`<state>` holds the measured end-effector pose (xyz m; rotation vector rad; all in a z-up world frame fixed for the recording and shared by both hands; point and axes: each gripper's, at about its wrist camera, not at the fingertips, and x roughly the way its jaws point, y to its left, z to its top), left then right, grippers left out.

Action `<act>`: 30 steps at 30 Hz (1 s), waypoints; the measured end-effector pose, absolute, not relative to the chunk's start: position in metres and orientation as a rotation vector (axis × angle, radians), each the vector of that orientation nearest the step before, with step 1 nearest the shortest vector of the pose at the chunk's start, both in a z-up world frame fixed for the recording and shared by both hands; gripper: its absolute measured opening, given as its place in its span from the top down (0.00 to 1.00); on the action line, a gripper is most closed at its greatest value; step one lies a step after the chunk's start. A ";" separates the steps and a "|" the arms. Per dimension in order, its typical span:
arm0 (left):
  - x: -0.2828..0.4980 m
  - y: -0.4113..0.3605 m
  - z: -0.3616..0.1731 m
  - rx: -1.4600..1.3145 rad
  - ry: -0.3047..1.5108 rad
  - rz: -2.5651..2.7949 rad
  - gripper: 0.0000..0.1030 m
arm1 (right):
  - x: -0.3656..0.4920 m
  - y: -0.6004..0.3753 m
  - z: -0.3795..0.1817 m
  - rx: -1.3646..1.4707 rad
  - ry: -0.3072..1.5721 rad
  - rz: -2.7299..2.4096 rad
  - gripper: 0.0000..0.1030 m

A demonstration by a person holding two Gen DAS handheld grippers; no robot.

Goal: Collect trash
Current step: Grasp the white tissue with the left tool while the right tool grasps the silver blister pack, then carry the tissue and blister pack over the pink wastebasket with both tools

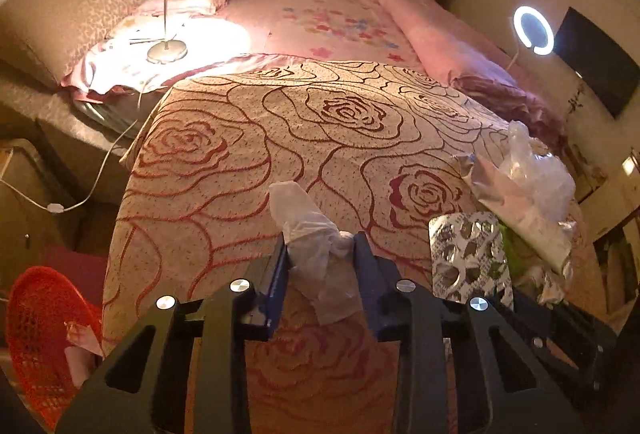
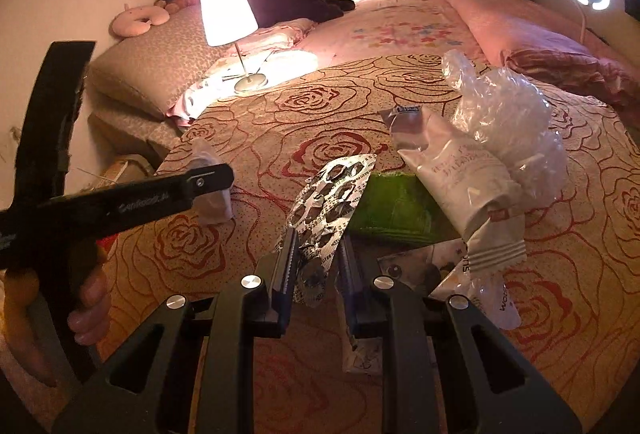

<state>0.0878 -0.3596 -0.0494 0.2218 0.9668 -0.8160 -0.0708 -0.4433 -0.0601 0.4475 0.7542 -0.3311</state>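
Trash gripped at both grippers, rose-patterned bedspread (image 1: 248, 137).
Crumpled tissue (image 1: 316, 234) clamped in left gripper (image 1: 322, 246); blister pack (image 2: 330, 201) pinched by right gripper (image 2: 318, 254).

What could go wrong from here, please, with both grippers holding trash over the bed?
1. The left gripper pinches only the middle of the crumpled tissue; it may tear or slip.
2. The right gripper holds the empty blister pack by one end; the foil could pivot free.

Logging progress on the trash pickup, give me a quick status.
Left tool shut on crumpled tissue. Right tool shut on empty blister pack. Wrappers and plastic bag remain on bedspread. Red basket beside bed.
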 end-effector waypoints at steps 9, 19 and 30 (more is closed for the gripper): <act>0.068 -0.324 -0.046 0.266 0.924 -0.775 0.71 | -0.071 -0.434 -0.052 0.420 0.766 -0.318 0.83; 0.049 -0.279 -0.043 0.233 0.916 -0.754 0.71 | -0.069 -0.407 -0.042 0.364 0.776 -0.267 0.87; 0.032 -0.254 -0.041 0.197 0.906 -0.747 0.71 | -0.053 -0.392 -0.050 0.330 0.834 -0.265 0.84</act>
